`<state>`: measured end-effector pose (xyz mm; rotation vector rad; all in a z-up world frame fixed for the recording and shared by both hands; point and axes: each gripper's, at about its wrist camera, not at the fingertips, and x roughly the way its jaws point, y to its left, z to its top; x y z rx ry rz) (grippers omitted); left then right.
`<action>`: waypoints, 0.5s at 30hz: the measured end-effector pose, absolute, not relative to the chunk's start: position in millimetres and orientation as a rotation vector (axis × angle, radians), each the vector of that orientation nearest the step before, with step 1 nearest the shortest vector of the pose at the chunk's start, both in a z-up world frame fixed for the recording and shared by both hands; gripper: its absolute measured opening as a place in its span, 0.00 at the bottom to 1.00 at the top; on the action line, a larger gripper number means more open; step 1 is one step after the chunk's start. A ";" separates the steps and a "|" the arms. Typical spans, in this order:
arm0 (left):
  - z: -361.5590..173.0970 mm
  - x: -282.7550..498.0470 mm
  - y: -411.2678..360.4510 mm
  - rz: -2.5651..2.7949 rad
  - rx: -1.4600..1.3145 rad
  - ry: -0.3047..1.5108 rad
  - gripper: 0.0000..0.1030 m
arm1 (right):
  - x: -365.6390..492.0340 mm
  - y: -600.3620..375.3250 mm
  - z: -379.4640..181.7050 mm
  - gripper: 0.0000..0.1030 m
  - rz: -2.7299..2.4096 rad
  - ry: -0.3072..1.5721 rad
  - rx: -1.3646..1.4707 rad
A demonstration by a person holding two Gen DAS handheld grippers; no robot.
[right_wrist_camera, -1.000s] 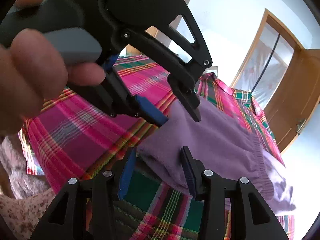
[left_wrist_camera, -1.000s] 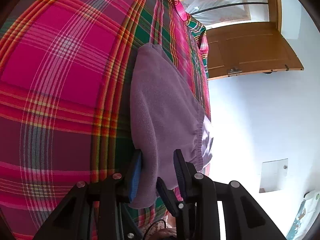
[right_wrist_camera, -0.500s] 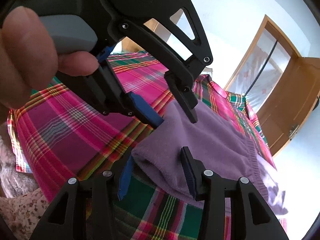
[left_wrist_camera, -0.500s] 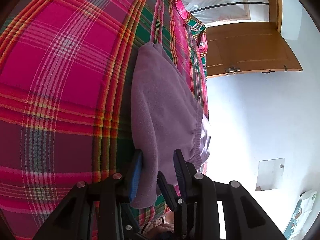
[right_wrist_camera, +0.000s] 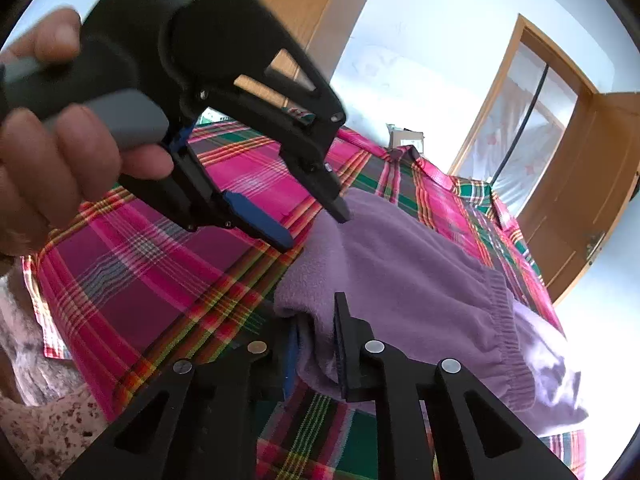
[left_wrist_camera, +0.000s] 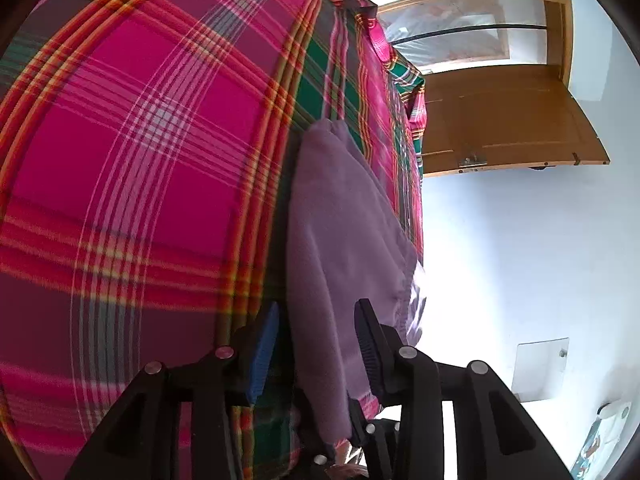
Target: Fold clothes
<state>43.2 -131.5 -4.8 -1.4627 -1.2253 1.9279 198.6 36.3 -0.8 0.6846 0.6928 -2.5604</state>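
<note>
Purple fleece garment [right_wrist_camera: 404,280]: laid folded on a pink plaid cloth [right_wrist_camera: 160,280]. Right tongs [right_wrist_camera: 316,344] are clamped on its near corner. Left tongs [right_wrist_camera: 316,226], held by a hand [right_wrist_camera: 52,152], are spread open at its far-left edge

Cloth [left_wrist_camera: 152,168]: pink, green and red plaid, filling the frame's left.
Door [left_wrist_camera: 508,120]: brown wood, open, upper right.
Wall [left_wrist_camera: 520,248]: white, right side.
Panel [left_wrist_camera: 540,368]: small, pale, lower right.
</note>
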 end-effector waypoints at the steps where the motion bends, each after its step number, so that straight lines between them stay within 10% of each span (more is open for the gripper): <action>1: -6.0 40.7 -130.9 1.925 -1.457 -1.226 0.38 | 197.1 37.7 -0.2 0.15 -2.557 0.686 0.683; 15: -19.5 -5.1 -97.7 1.855 -1.493 -1.219 0.42 | 191.2 53.1 11.0 0.14 -2.534 0.557 0.696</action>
